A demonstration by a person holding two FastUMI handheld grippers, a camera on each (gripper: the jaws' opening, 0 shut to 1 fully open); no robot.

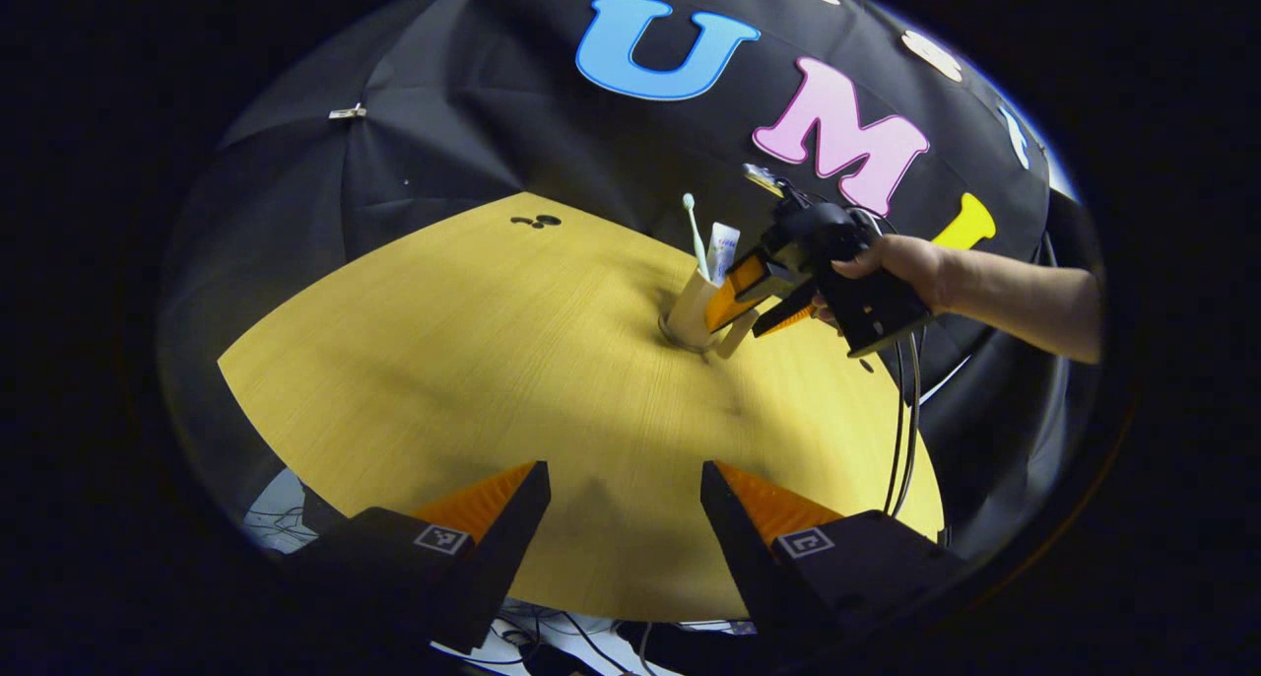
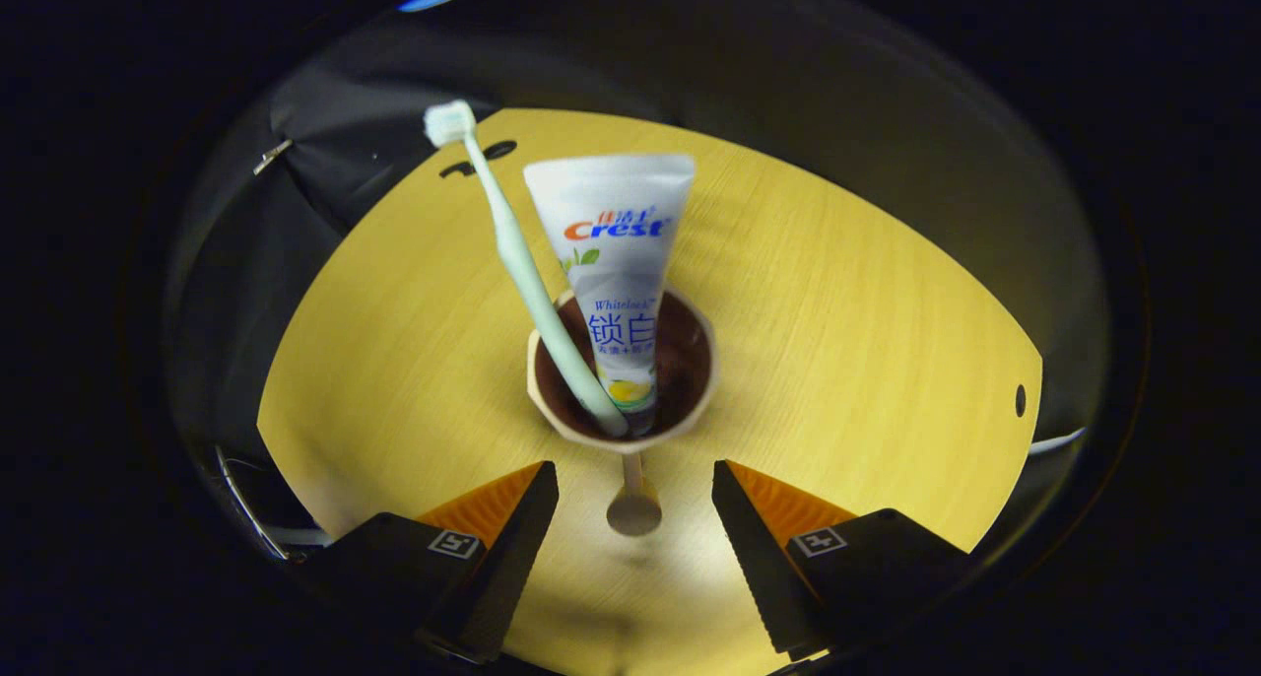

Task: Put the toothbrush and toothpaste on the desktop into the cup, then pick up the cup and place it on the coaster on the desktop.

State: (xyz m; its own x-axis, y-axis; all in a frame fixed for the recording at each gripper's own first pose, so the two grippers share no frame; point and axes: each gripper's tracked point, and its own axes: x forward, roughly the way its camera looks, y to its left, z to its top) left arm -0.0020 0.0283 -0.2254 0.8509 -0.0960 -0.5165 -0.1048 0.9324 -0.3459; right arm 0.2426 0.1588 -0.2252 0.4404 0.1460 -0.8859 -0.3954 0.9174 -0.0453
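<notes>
Toothbrush (image 2: 522,272), toothpaste (image 2: 616,262) upright in cup (image 2: 552,415)

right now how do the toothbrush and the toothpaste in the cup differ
The toothbrush is a thin pale green stick with a small white bristle head; the toothpaste is a wide flat white tube with print on it. The toothbrush leans to one side, and its head rises above the toothpaste, which stands nearly upright with its crimped end up. Both stand with their lower ends inside the cup, side by side.
</notes>
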